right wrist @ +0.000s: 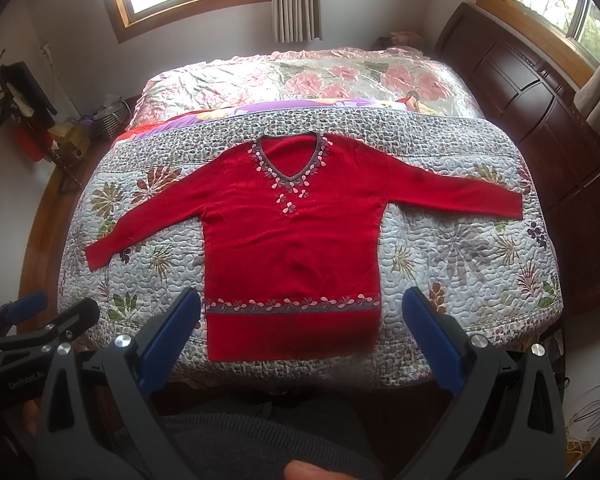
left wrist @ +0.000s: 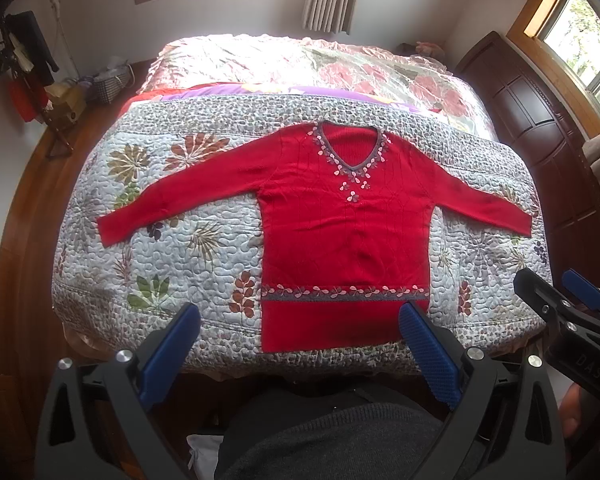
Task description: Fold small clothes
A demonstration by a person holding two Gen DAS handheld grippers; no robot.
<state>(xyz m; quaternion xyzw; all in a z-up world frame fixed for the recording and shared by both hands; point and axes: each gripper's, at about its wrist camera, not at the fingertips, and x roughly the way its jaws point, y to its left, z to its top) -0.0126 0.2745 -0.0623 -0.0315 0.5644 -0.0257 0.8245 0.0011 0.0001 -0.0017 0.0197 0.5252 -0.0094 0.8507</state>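
Bedroom with wood-framed windows; bed (left wrist: 100, 280) covered by grey floral quilt (left wrist: 204, 248). Red sweater (left wrist: 340, 232) laid flat, front up, on quilt near foot edge, unfolded, both sleeves spread outward. V-neck trimmed with grey band and pink petal appliqués; similar petal band seen above hem. Left claw (left wrist: 300, 334) held spread wide above foot edge, nothing gripped. Right claw (right wrist: 302, 328) likewise spread, empty, clear of sweater.
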